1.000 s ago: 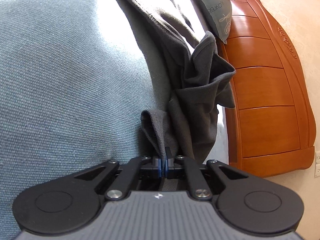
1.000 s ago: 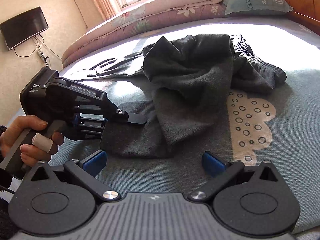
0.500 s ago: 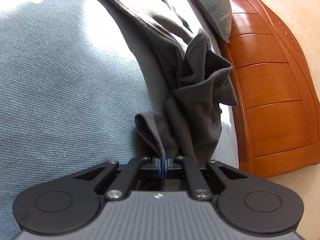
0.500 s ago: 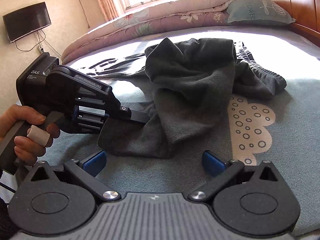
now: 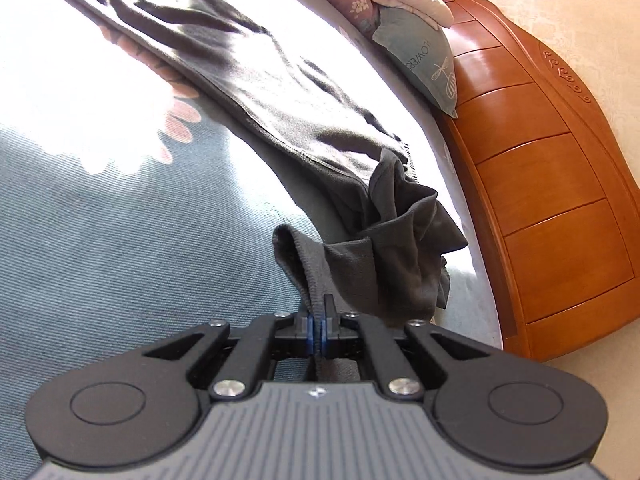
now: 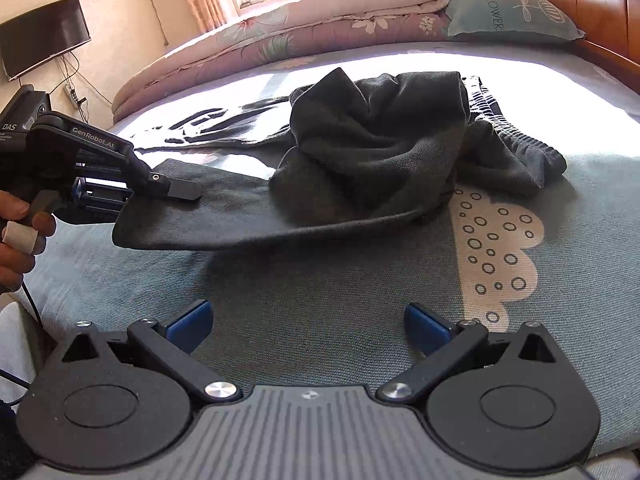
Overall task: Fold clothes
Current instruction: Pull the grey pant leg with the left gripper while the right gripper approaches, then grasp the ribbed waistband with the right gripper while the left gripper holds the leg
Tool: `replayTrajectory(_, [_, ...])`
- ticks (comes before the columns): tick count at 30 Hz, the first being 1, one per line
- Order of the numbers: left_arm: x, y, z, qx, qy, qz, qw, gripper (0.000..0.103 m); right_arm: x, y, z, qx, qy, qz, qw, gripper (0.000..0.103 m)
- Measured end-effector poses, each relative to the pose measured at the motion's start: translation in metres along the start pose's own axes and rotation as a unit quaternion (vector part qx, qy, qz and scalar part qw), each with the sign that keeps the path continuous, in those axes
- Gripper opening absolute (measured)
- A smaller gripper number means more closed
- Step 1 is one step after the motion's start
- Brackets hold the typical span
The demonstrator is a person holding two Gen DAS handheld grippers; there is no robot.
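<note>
Pinching a hem of the dark garment [image 5: 384, 264] at lower centre, the left claw [image 5: 317, 328] holds it above the bed [image 6: 320, 304]; the right claw [image 6: 306, 320] gapes wide, empty.

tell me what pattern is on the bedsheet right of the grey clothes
A cream cloud dotted with small dark rings, on the blue-grey bedsheet; clearest in the right wrist view.

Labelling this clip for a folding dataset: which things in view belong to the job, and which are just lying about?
Job: dark grey garment; left gripper clamped on its edge; right gripper, open.

Lying about: pillow, floral quilt, headboard, wall TV.
</note>
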State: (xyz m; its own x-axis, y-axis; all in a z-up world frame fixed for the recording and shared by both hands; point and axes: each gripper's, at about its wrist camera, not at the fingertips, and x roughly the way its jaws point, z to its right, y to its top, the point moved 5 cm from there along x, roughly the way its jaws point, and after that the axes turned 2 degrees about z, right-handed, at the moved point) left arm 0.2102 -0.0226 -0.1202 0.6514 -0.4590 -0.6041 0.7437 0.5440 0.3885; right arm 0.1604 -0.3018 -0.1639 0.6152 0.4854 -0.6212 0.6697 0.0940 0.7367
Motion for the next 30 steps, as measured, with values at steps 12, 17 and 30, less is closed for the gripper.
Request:
replayTrajectory(12, [-0.100, 0.026, -0.078, -0.016, 0.094, 0.072, 0.9929, 0.002, -0.013, 0.018, -0.020, -0.028, 0.000, 0.014, 1.000, 0.103])
replayTrajectory(17, [-0.136, 0.037, -0.108, -0.029, 0.131, 0.096, 0.9863, 0.002, -0.012, 0.020, -0.029, -0.037, -0.002, 0.007, 0.999, 0.103])
replayTrajectory(30, [-0.216, 0.060, -0.197, -0.092, 0.214, 0.158, 0.9597, 0.002, -0.003, 0.025, -0.039, -0.044, -0.021, -0.019, 0.999, 0.103])
